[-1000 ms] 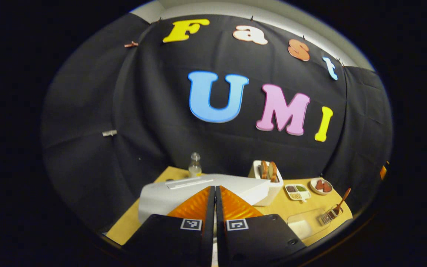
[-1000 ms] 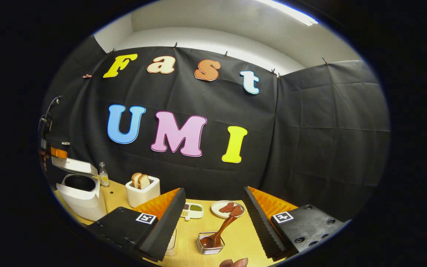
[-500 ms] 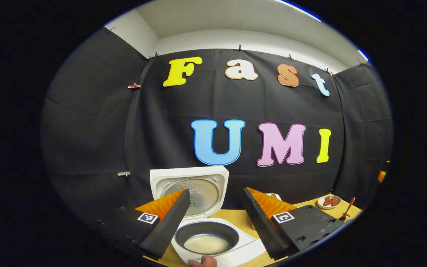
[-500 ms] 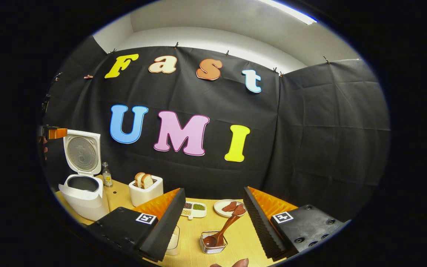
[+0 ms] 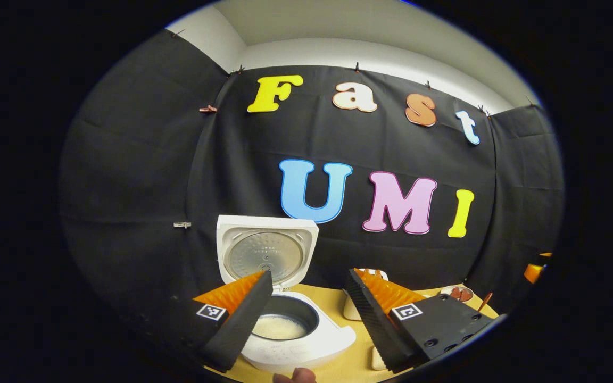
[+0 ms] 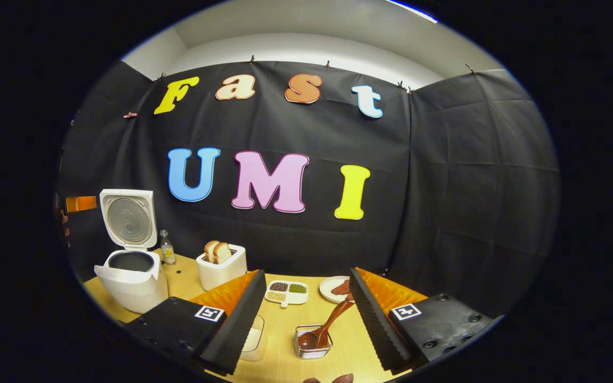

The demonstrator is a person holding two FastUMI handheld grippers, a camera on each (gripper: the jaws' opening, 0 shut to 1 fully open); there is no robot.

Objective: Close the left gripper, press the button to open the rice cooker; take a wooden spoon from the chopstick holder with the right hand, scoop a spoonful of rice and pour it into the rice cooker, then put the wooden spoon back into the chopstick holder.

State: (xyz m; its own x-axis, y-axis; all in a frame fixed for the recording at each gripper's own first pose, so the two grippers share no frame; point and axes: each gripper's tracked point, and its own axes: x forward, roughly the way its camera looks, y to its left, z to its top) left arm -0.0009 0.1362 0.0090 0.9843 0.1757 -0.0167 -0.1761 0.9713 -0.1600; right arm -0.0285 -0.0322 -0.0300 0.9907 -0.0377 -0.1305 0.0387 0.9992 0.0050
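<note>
Left gripper view: left gripper (image 5: 309,314) had its fingers spread apart, holding nothing, hanging above the rice cooker (image 5: 306,340). Cooker lid (image 5: 267,254) stood upright and open; inner pot (image 5: 284,323) had a layer of white rice at the bottom. A fingertip (image 5: 296,375) sat at the near edge. Far right on the wooden table (image 5: 357,359): a plate (image 5: 460,292) and the wooden spoon handle (image 5: 484,301).

Right gripper view: right gripper (image 6: 307,311) also had its fingers apart and empty, above the table. Wooden spoon (image 6: 325,326) sat bowl-down in the wire chopstick holder (image 6: 313,343), between the fingers, handle leaning to the far right. A clear cup of rice (image 6: 253,340) stood just left of the holder. Open rice cooker (image 6: 132,274) was far left, with a bottle (image 6: 166,247), a toaster with bread (image 6: 221,265), a divided grain dish (image 6: 286,291) and a plate (image 6: 334,288) along the far side.
</note>
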